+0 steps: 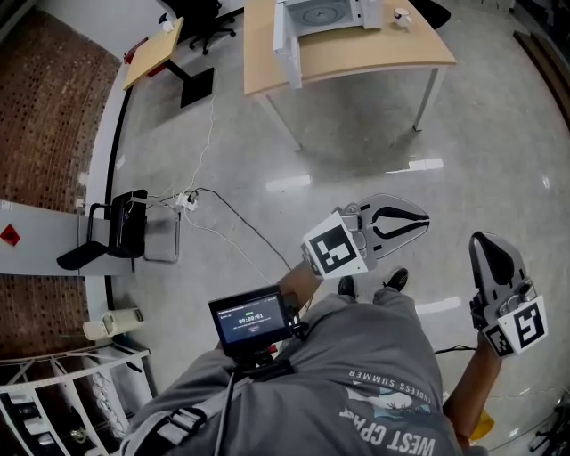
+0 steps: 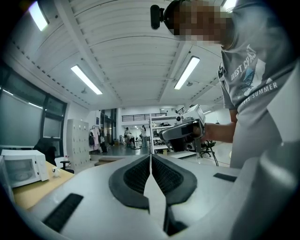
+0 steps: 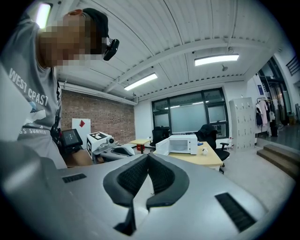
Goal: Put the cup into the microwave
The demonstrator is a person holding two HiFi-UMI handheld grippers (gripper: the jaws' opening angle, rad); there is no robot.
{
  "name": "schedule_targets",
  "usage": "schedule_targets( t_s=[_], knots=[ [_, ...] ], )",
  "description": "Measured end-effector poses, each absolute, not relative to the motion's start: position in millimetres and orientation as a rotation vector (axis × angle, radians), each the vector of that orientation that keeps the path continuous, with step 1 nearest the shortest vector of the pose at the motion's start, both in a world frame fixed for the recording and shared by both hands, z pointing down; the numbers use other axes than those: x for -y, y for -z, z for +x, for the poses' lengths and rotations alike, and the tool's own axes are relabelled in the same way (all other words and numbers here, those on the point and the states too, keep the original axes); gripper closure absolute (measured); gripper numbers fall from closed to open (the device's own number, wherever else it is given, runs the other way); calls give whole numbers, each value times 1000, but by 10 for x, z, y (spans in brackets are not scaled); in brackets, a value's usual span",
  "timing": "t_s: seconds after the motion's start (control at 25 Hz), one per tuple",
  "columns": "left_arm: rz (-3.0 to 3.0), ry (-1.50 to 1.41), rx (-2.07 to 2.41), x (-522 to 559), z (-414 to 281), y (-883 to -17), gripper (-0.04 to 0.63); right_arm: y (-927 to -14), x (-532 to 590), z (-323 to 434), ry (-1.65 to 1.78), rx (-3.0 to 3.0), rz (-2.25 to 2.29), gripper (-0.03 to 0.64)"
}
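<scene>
while both tongs hang empty in front of the person, nothing of the task is in hand yet. in the head view the left tongs [image 1: 419, 220] sit at about 1 o'clock of the person's knees and the right tongs [image 1: 486, 240] at 3 o'clock, both over bare floor [image 1: 267, 134]. each gripper view shows its own ribbed pads pressed together with nothing between them: the left tongs [image 2: 150, 164] are fully closed, and so are the right tongs [image 3: 147, 159]. a cable [image 1: 233, 211] trails over the floor at 10 o'clock, off the straight line ahead.

well apart from the person, at 12 o'clock, stands the tabletop [image 1: 356, 58]. on it the microwave [image 1: 325, 12] has its door [image 1: 287, 40] swung open on its 9 o'clock side. the cup [image 1: 403, 15] stands at the microwave's 3 o'clock, apart from it, and looks small in every view.

my guess is that the step ahead is the walk up to the tabletop. the risks, as i judge them:
- tongs that arrive closed would knock the cup rather than take it, so one pair must open first.
- the cup looks light, and a pinch on its rim or handle could tip it or let it swivel.
- the open door seems to reach the tabletop's near edge and could be bumped on the way in.
</scene>
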State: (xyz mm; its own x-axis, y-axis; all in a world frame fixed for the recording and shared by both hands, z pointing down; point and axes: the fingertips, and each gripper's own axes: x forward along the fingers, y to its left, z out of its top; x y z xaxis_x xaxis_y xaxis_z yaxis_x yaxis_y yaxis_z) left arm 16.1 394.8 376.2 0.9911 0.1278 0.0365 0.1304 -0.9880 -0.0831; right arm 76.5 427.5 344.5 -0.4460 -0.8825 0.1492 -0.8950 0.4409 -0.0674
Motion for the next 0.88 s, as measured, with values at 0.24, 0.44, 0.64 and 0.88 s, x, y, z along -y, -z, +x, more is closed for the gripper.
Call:
schedule_targets(
  t_s=[0.24, 0.44, 0.64, 0.88],
  knots=[
    [-3058, 71, 186, -3814, 454, -3800, 568, -3475, -4109, 1112, -292, 2637, 1642, 598],
    [-3065, 84, 173, -3768, 840, -3813, 568, -3530, -4025, 1522, -312, 2632, 1645, 598],
    [-3021, 99, 155, -3680, 1304, -3790, 569, -3553, -3905, 1996, -307, 2631, 1627, 598],
    [-3008, 105, 133, -3522, 1785, -3707, 568, -3488, -3720, 2442, -288, 2662, 1578, 598]
  ],
)
